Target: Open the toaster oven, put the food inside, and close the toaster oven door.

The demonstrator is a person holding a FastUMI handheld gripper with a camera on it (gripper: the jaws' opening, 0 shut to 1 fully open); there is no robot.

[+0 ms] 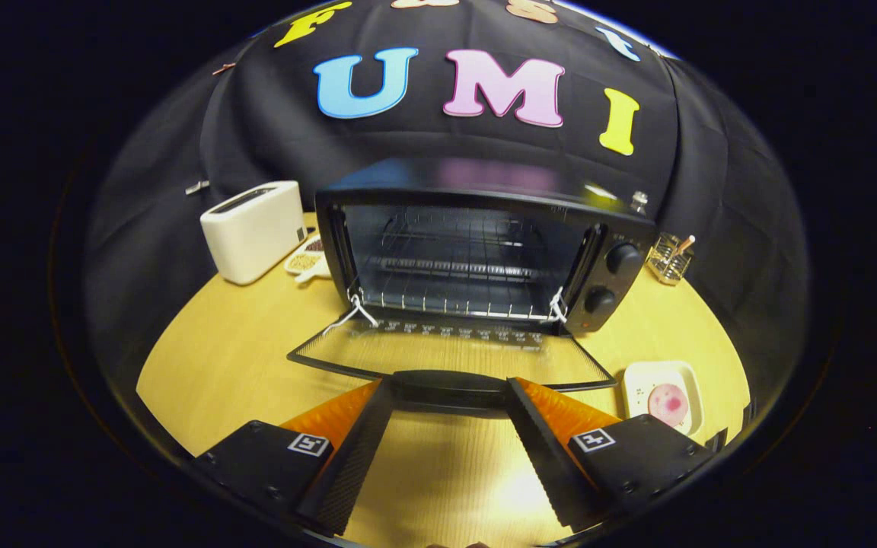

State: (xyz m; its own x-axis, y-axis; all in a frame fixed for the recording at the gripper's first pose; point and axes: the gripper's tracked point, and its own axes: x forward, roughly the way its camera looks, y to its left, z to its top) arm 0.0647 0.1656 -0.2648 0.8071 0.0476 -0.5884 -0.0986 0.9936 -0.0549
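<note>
The black toaster oven point(476, 228) stands on the wooden table with its glass door point(446, 354) folded down flat toward me, showing the wire rack point(454, 266) inside. The door's black handle point(450, 384) lies just ahead of my gripper point(450, 388), level with the tips. My gripper is open, its fingers spread wide, with nothing between them but table. The food, a pink round slice point(668, 403), rests on a small white square plate point(640, 380) to the right of the door, beside my right finger.
A white toaster point(252, 228) stands left of the oven, with a small dish of grains point(305, 261) behind it. A clear glass holder point(668, 257) sits right of the oven. Two knobs point(610, 278) are on the oven's right panel.
</note>
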